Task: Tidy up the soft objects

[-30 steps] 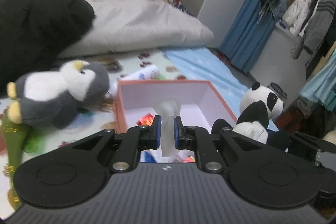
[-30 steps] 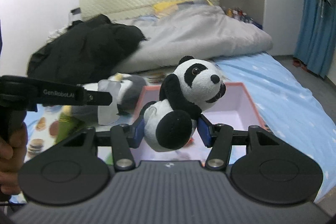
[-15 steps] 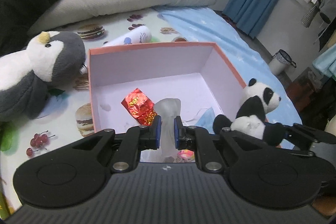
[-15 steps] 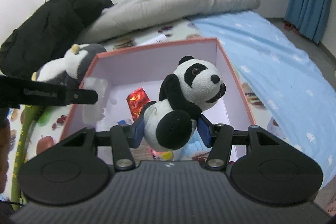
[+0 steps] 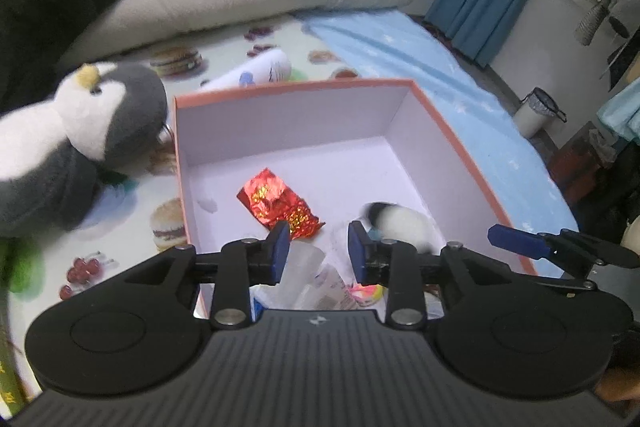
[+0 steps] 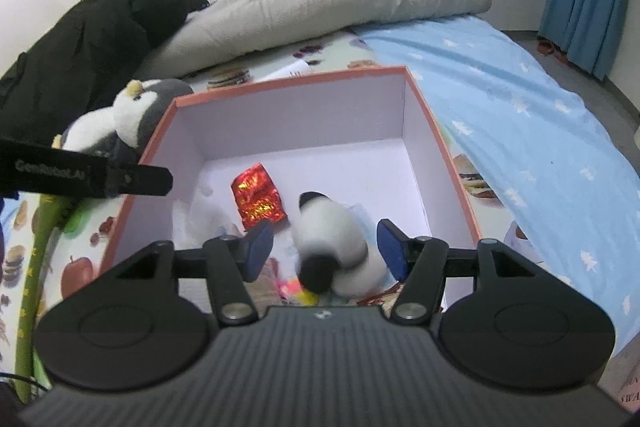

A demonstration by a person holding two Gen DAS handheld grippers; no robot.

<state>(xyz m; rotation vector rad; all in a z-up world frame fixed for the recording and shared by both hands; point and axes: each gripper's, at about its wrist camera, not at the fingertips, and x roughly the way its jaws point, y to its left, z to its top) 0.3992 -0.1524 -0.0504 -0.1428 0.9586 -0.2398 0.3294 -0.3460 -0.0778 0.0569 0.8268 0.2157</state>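
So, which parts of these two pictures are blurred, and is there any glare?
Right wrist view: the panda toy between the open fingers is smeared by motion; the box stays sharp. Left wrist view: the penguin toy is soft at the edge, and the red foil packet glints.

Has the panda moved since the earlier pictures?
Yes. The panda has left the right gripper, whose jaws now stand open, and dropped down into the box, beside the red wrapper.
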